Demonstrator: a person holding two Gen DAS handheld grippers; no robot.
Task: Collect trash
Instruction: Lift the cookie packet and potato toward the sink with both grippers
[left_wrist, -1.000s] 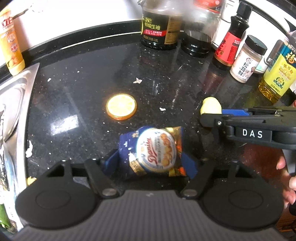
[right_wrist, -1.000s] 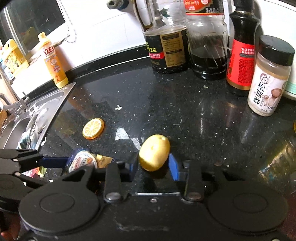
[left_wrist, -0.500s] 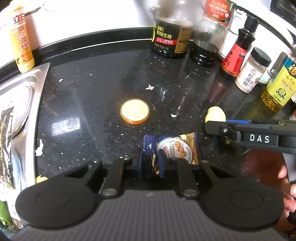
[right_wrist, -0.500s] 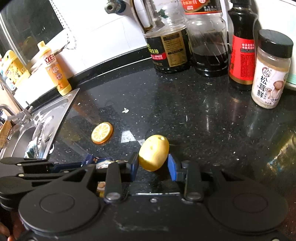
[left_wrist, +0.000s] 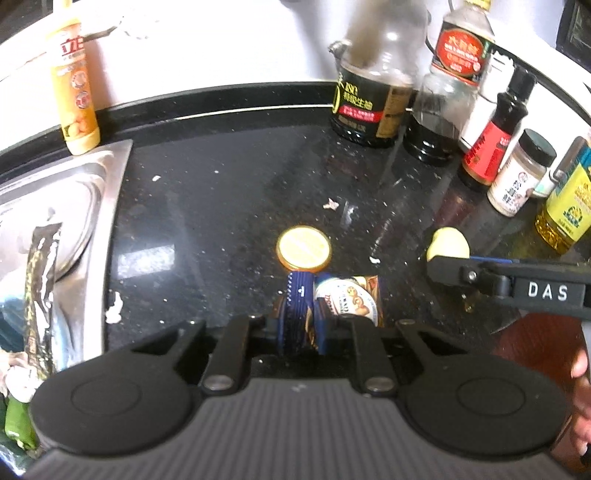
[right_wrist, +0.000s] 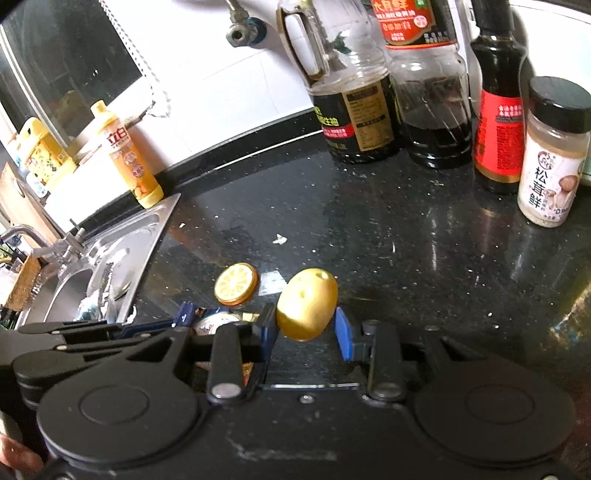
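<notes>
the left gripper (left_wrist: 301, 325) is pinching the crumpled cookie wrapper (left_wrist: 347, 295), its jaws having just been closing on it, just above the bench (left_wrist: 221, 221). the right gripper (right_wrist: 306, 328) is squeezing a small potato (right_wrist: 306, 302) beside it.

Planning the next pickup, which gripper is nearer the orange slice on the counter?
Left. The left gripper, shut on the cookie wrapper, sits just short of the orange slice; the right gripper, holding the potato, is farther off.
</notes>
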